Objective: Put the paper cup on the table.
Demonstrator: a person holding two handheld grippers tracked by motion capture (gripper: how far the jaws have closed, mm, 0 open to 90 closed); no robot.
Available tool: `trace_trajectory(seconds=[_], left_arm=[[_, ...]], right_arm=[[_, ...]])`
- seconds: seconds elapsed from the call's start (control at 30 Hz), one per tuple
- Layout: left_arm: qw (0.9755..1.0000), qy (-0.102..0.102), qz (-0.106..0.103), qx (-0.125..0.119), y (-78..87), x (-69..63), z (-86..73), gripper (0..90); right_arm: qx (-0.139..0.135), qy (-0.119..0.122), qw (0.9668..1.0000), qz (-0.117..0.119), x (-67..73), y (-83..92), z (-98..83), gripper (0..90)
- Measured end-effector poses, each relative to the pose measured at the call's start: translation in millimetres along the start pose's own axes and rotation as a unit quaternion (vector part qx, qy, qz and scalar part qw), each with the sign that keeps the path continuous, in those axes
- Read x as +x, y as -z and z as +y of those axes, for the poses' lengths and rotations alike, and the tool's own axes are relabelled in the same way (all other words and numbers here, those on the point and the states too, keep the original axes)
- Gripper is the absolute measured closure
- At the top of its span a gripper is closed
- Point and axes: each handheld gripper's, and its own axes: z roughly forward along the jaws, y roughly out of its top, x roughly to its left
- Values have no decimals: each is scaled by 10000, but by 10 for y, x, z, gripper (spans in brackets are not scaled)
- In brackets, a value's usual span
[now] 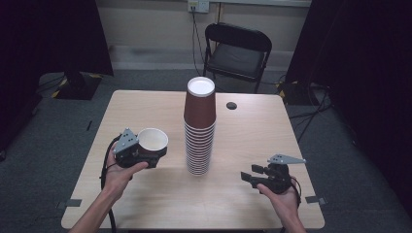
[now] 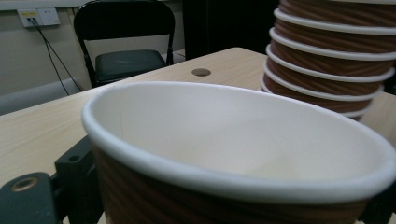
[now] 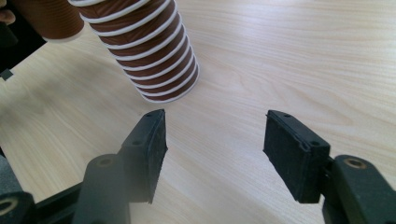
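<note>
**One cup held beside the stack, the other gripper empty**

A pale wooden table (image 1: 145,104) stands in a dim room with dark curtains on both sides, a black folding chair (image 1: 237,48) behind it and a wall socket (image 1: 198,5) above the chair. The landmark is the tall stack of brown paper cups (image 1: 199,128), upside down near the middle of the table, white rims ringing its lower half.

To the left of the stack, near it but apart, the left gripper (image 1: 145,153) holds a single brown cup (image 1: 152,141), mouth up and tilted a little, its white inside showing. In the left gripper view the cup (image 2: 233,140) sits between the jaws, which close on its wall, with the stack (image 2: 331,56) just behind it.

To the right of the stack and nearer the person, the right gripper (image 1: 250,175) points toward the stack's base. In the right gripper view its jaws stand wide apart with bare table between them and the foot of the stack (image 3: 154,60) ahead. A small dark hole (image 1: 231,105) marks the table behind and right of the stack.
</note>
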Motion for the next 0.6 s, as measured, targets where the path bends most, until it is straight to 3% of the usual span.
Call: trace_trajectory(seconds=[0.07, 0.13, 0.3, 0.47, 0.57, 0.6], left_arm=[[10000, -28, 71, 40, -52, 48, 25, 84], [9997, 12, 206, -161, -101, 90, 20, 84], [9992, 180, 340, 103, -232, 220, -6, 84], [9987, 394, 305, 92, -363, 296, -31, 82], [9986, 237, 420, 198, -440, 301, -67, 82], [9983, 287, 451, 210, -472, 298, -81, 82]], right_arm=[[15, -3, 10000, -20, -16, -7, -4, 391], [26, -15, 10000, -38, -32, -15, -11, 391], [49, -86, 9999, -38, -60, -44, -42, 395], [81, -75, 9999, -30, -53, -50, -62, 411], [39, -76, 10000, -36, -50, -45, -74, 423], [46, -71, 10000, -25, -53, -48, -79, 423]])
